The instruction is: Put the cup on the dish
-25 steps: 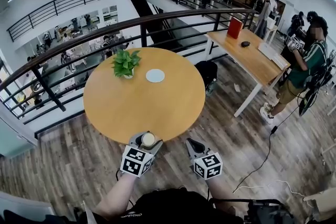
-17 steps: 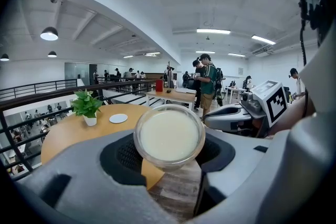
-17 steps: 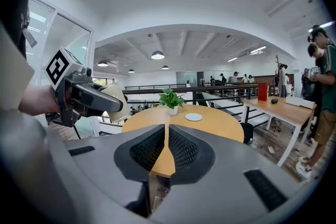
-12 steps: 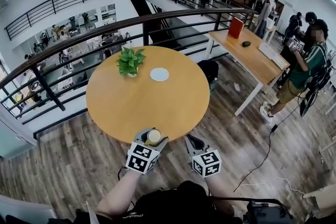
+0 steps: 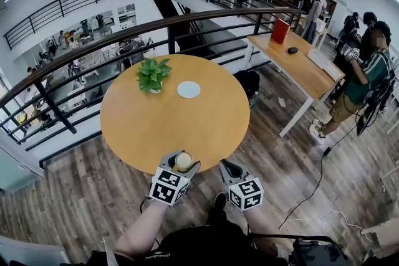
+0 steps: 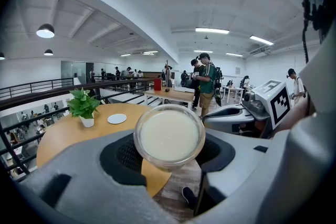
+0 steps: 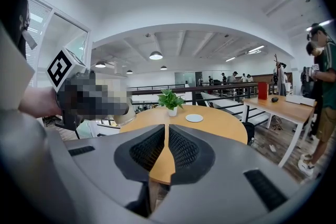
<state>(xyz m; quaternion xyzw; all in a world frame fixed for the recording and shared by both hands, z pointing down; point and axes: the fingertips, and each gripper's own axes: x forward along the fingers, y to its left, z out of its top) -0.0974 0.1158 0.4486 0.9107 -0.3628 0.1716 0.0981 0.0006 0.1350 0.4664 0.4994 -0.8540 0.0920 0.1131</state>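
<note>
Round wooden table [image 5: 156, 128] by black railing [image 5: 169, 40] bears white dish [image 5: 188, 90].

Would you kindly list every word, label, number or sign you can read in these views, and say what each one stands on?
No readable text anywhere.
Left marker cube and right marker cube: black-and-white square patterns only, no words.
Red box on the far desk: any print is too small to read.
Cup and dish: no label shows.
</note>
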